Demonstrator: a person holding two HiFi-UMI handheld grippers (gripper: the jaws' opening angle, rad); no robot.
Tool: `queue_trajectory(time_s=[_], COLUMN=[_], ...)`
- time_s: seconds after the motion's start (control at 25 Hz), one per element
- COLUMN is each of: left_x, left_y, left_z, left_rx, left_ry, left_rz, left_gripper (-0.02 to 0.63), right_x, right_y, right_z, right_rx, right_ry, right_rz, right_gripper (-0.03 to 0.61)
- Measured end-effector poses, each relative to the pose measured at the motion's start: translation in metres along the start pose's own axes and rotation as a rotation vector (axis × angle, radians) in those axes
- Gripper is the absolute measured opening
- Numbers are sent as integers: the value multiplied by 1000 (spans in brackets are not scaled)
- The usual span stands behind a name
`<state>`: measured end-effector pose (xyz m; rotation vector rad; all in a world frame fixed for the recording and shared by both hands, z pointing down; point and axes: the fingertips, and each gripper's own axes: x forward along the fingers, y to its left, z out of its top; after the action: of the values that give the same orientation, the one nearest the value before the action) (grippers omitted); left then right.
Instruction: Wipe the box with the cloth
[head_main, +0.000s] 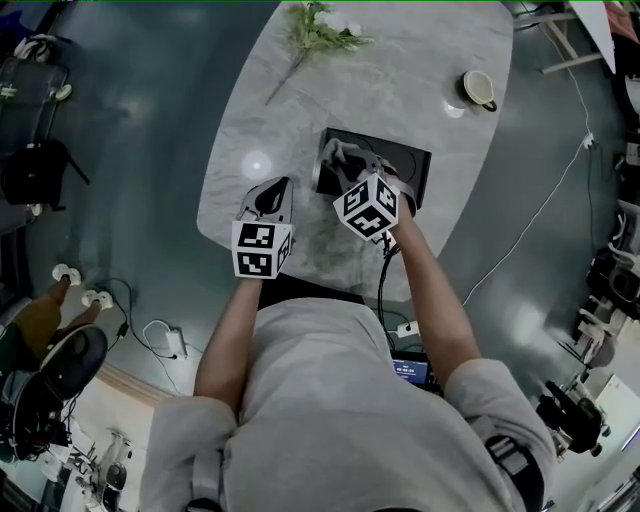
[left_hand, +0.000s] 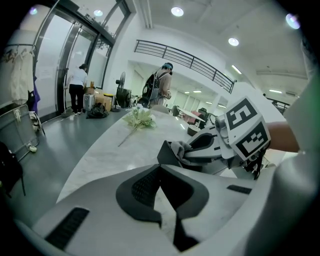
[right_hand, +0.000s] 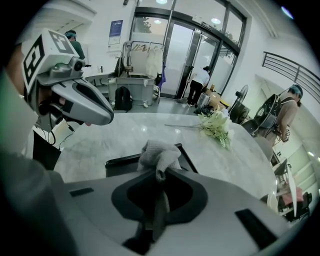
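Note:
A flat black box (head_main: 400, 160) lies on the marble table (head_main: 400, 70). My right gripper (head_main: 347, 165) is shut on a grey cloth (head_main: 338, 153), which rests bunched on the box's left end. In the right gripper view the cloth (right_hand: 159, 152) bulges out past the jaws over the box (right_hand: 120, 162). My left gripper (head_main: 272, 192) hovers left of the box, apart from it, shut with nothing between its jaws (left_hand: 160, 169). The left gripper view shows the right gripper (left_hand: 207, 145) pressing the cloth (left_hand: 181, 148) on the box's corner (left_hand: 166, 152).
A sprig of flowers (head_main: 318, 28) lies at the table's far end and a cup (head_main: 480, 90) stands at the far right. A white cable (head_main: 530, 220) runs over the floor at the right. People stand far off by the glass doors (right_hand: 200, 75).

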<state>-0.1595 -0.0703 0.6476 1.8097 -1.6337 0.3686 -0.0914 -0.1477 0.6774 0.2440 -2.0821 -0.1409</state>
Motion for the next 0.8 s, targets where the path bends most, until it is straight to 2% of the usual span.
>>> queue_trajectory(time_s=[0.48,0.8], left_x=[-11,-8], left_y=[-12,-18], left_z=[-13,-11], left_rx=[19,45], left_ry=[9,22], left_rz=[-28,-58], left_gripper=[23,23], right_x=[-16,-22], right_y=[20,46], right_z=[-13,-14], right_rx=[19,70], right_ry=[-1,-13], right_rz=[-56,-34], right_gripper=[44,44])
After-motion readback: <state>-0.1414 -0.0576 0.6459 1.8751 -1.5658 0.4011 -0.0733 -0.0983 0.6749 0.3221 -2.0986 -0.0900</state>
